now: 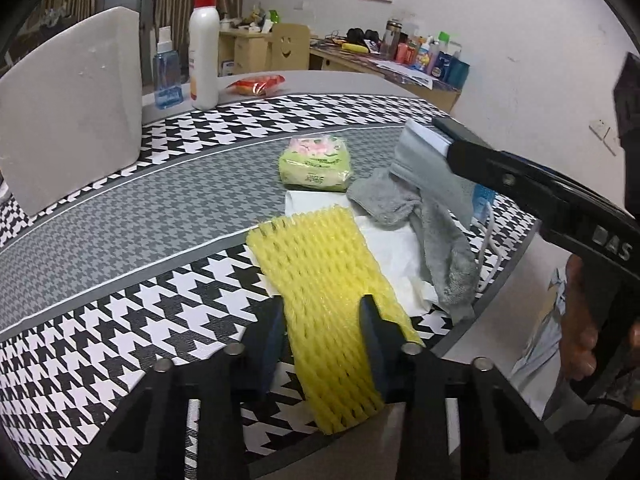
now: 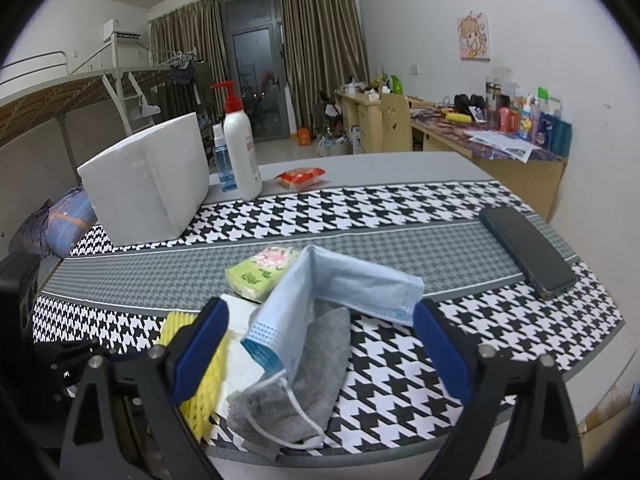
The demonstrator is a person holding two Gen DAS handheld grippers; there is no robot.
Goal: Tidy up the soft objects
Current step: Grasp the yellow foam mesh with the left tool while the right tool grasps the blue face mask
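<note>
We found the left gripper (image 1: 324,320) with its two dark fingers (image 1: 272,328) pressed against the sides of a yellow foam net sleeve (image 1: 320,280), pinching its near end, which overhung the near edge of the table. The right gripper (image 2: 320,344) stood with its blue-padded fingers (image 2: 202,344) spread wide on either side of a blue face mask (image 2: 340,292), and we saw no pad touching it; in the left wrist view that gripper (image 1: 424,136) reached in from the right, held by a hand (image 1: 588,320). The mask was folded into a bent shape and lay on top of a grey sock (image 2: 316,356), its white ear loop trailing toward the near edge. Under the sleeve and sock lay a white tissue (image 1: 392,248), and just beyond it a green tissue pack (image 1: 316,164) with pink print. All of this rested at the near side of a table covered by a black-and-white houndstooth cloth (image 2: 400,216) with a grey band across its middle. A black phone (image 2: 528,252) lay on the band to the right. At the far left stood a white foam box (image 2: 148,188), then a blue bottle (image 2: 224,160), a white pump bottle (image 2: 240,148) with a red top, and a red packet (image 2: 300,178). Beyond the table we saw brown curtains (image 2: 320,32), a bunk bed frame (image 2: 80,88) on the left, and cluttered wooden desks (image 2: 500,144) along the right wall.
</note>
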